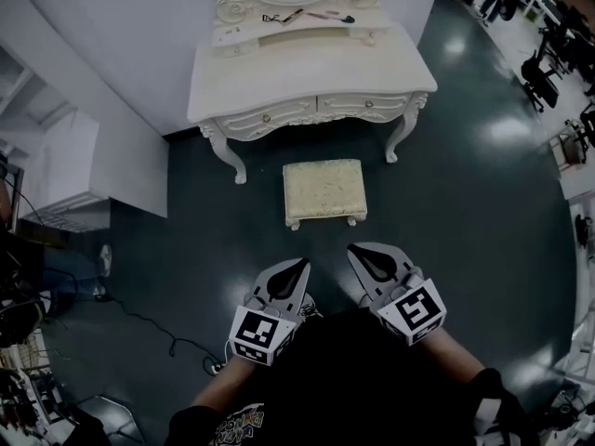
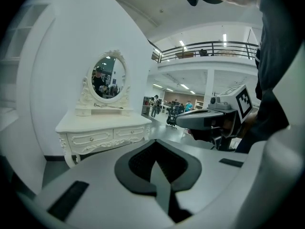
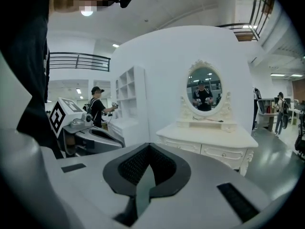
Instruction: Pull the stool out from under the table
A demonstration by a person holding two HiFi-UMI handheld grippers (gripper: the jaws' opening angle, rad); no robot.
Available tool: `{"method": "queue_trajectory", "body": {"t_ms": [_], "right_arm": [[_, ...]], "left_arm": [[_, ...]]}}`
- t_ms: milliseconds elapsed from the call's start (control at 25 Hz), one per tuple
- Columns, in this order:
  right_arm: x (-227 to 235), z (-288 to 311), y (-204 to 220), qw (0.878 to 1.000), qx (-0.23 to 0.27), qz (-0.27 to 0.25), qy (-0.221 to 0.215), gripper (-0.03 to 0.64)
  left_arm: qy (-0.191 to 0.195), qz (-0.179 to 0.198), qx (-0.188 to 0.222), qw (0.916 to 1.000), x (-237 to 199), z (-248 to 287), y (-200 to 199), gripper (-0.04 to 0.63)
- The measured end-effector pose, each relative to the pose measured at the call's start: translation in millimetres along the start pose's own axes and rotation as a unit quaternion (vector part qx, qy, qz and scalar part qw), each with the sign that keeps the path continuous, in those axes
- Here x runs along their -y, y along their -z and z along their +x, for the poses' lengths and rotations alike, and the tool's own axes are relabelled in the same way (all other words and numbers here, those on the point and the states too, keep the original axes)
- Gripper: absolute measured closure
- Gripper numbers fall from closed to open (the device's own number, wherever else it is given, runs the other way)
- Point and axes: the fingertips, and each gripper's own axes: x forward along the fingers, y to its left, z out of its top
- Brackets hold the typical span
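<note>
A small cream stool [image 1: 323, 191] with a padded top stands on the dark floor in front of the white dressing table [image 1: 307, 89], out from beneath it. My left gripper [image 1: 299, 266] is shut with nothing in it, held near my body below and left of the stool. To its right my right gripper [image 1: 357, 252] is also shut and empty, a short way from the stool's front edge. In the left gripper view the dressing table [image 2: 102, 130] with its oval mirror [image 2: 108, 77] shows ahead, and the stool is hidden behind the shut jaws. The right gripper view shows the table [image 3: 207, 142] too.
A white curved wall [image 1: 112, 54] rises behind and left of the table. White shelving [image 1: 56, 170] stands at the left. Cables and a power strip [image 1: 177, 347] lie on the floor at the lower left. Chairs and desks [image 1: 548, 63] stand at the far right. A person [image 3: 99, 109] stands beyond the shelving.
</note>
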Motion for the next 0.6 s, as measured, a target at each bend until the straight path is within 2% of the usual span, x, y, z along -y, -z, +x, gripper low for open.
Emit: {"method": "queue_trajectory", "body": {"t_ms": [160, 320, 600], "right_arm": [[-1, -24, 16, 1.0, 0.0, 0.015, -0.027, 0.589], [7, -59, 31, 0.999, 0.004, 0.022, -0.035, 0.589], [23, -118, 60, 0.999, 0.003, 0.024, -0.043, 0.589]], "left_arm": [[-0.004, -0.016, -0.006, 0.9998, 29, 10, 4, 0.588], [-0.012, -0.04, -0.012, 0.9991, 64, 23, 7, 0.588], [-0.01, -0.029, -0.013, 0.9994, 129, 44, 9, 0.588]]}}
